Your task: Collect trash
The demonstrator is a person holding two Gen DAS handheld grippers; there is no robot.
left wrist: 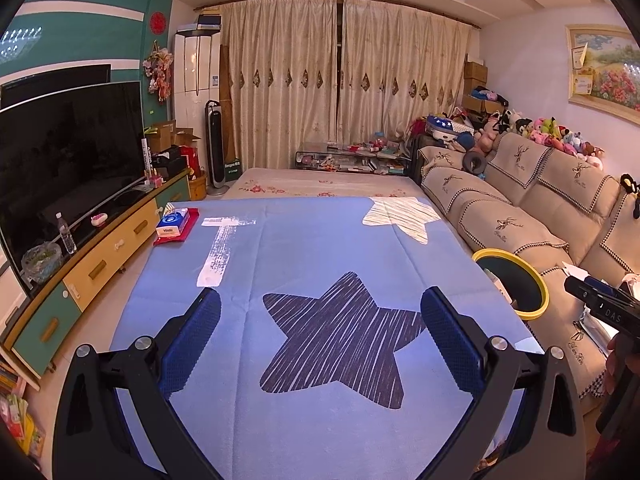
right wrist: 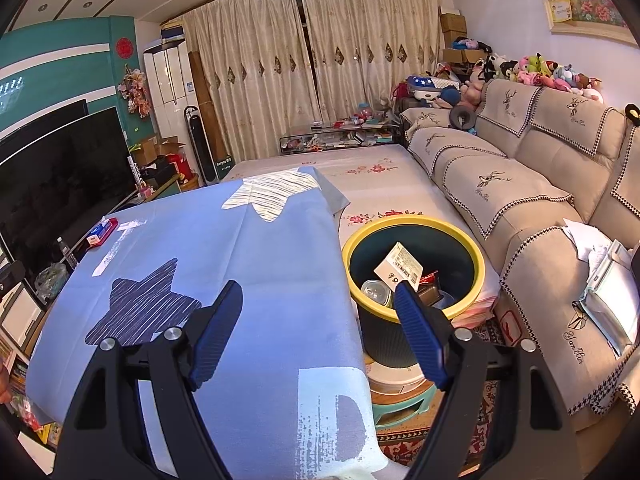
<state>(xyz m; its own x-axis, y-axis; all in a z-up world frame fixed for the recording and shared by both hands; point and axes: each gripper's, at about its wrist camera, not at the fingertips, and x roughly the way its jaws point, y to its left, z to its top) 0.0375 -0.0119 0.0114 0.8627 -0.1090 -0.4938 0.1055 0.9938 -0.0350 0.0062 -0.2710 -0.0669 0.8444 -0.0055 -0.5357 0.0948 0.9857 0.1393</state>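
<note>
A desk [left wrist: 320, 248] is draped in a blue star-printed cloth [right wrist: 280, 248]; on its far left corner lies a red pad [left wrist: 178, 226]; a blue-and-white tissue pack [left wrist: 173, 222] rests on that pad.

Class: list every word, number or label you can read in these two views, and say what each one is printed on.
"DAS": on the black right gripper.
"Vinda": on the blue tissue pack, small, likely reading.
"46": on the white printed label inside the yellow-rimmed bin; its barcode text is too small.
Cursive embroidery on the beige sofa cover: unclear.

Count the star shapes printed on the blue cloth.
2. A dark striped star lies near the left gripper; a pale striped star sits at the blue cloth's far corner.
</note>
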